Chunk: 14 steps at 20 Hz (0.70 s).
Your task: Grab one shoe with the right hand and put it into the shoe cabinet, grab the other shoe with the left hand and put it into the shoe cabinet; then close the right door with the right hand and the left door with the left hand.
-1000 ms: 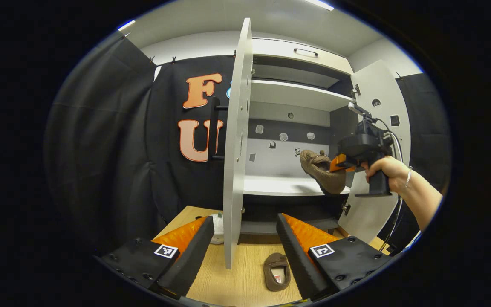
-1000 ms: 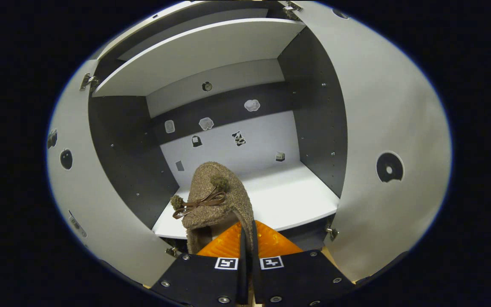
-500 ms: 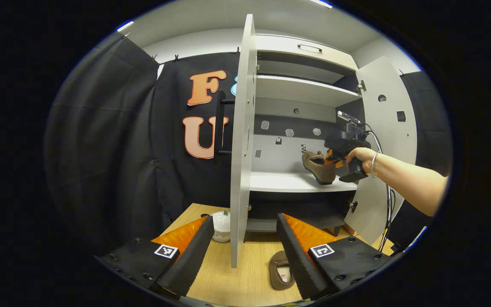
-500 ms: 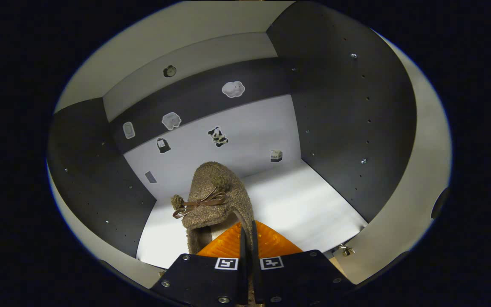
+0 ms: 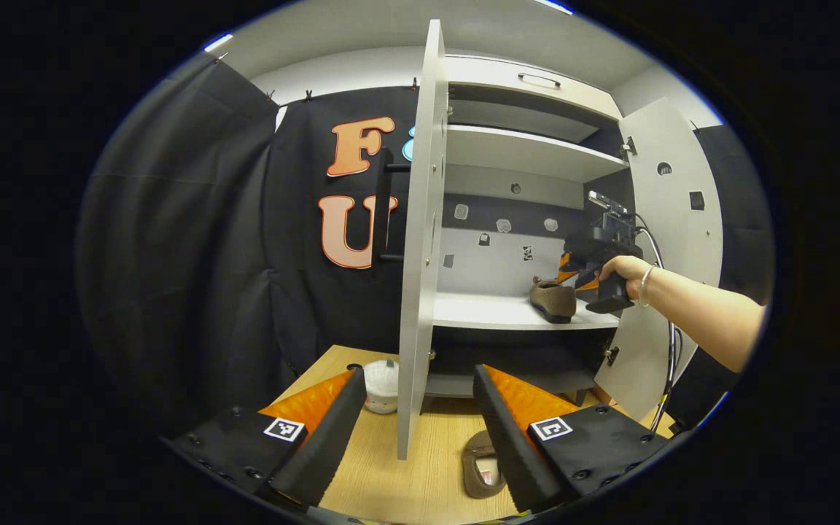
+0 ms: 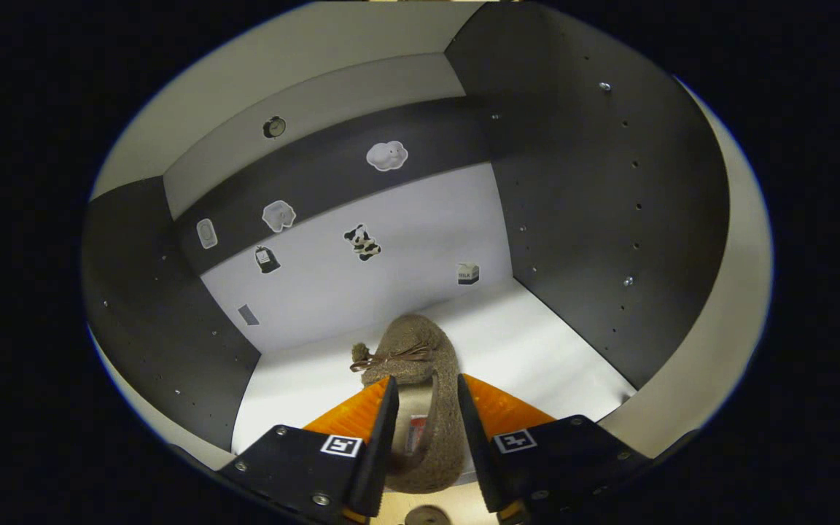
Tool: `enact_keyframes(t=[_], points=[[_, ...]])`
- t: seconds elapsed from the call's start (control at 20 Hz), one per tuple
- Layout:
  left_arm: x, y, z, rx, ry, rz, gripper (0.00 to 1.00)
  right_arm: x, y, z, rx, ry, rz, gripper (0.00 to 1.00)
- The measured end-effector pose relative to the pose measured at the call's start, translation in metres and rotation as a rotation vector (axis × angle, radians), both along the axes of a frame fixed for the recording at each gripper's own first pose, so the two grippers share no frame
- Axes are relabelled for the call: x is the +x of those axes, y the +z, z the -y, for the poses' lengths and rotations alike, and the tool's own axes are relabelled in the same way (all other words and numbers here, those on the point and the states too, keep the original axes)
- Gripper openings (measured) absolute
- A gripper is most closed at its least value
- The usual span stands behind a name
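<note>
shoe one rests on the shelf, right gripper open astride it; next, open left gripper takes the bench shoe.

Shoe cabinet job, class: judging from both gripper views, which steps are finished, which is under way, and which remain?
Done: one fuzzy brown slipper lies on the white cabinet shelf.
In hand: the right tool stands open around its heel.
Left: the other brown slipper lies on the wooden floor by the open left tool; the left door and right door stand open.
</note>
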<state>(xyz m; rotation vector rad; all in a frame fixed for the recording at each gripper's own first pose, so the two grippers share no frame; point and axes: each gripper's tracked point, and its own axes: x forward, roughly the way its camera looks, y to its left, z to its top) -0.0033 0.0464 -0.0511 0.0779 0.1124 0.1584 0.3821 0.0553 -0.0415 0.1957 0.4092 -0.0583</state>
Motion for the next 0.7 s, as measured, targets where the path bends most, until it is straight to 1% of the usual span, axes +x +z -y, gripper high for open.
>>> enact_keyframes(t=[0.05, 0.1, 0.15, 0.25, 0.35, 0.4, 0.45, 0.55, 0.65, 0.7], points=[[0.001, 0.0, 0.001, 0.0, -0.001, 0.003, 0.99, -0.007, 0.004, 0.001, -0.023, 0.008, 0.019, 0.6], [0.0, 0.0, 0.002, 0.0, -0.003, 0.004, 0.96, -0.016, 0.007, -0.001, -0.041, 0.019, 0.038, 0.63], [0.002, 0.0, 0.004, -0.001, -0.008, 0.003, 0.99, -0.026, 0.01, -0.003, -0.055, 0.033, 0.055, 0.69], [0.003, -0.003, 0.008, -0.004, -0.02, 0.0, 0.99, -0.049, 0.017, -0.006, -0.082, 0.056, 0.092, 0.77], [0.003, -0.003, 0.012, -0.01, -0.032, -0.005, 0.97, -0.075, 0.027, -0.007, -0.118, 0.076, 0.138, 0.82], [0.003, -0.006, 0.014, -0.016, -0.037, -0.008, 0.98, -0.088, 0.034, -0.007, -0.131, 0.082, 0.169, 0.83], [0.003, -0.009, 0.016, -0.024, -0.042, -0.013, 0.98, -0.103, 0.04, -0.007, -0.146, 0.089, 0.201, 0.88], [0.004, -0.017, 0.02, -0.038, -0.052, -0.029, 0.99, -0.133, 0.05, -0.007, -0.178, 0.099, 0.256, 0.92], [0.004, -0.026, 0.024, -0.044, -0.064, -0.048, 0.99, -0.162, 0.057, -0.006, -0.193, 0.11, 0.301, 0.92], [0.004, -0.032, 0.025, -0.045, -0.068, -0.057, 0.97, -0.177, 0.058, -0.006, -0.19, 0.113, 0.313, 0.92]])
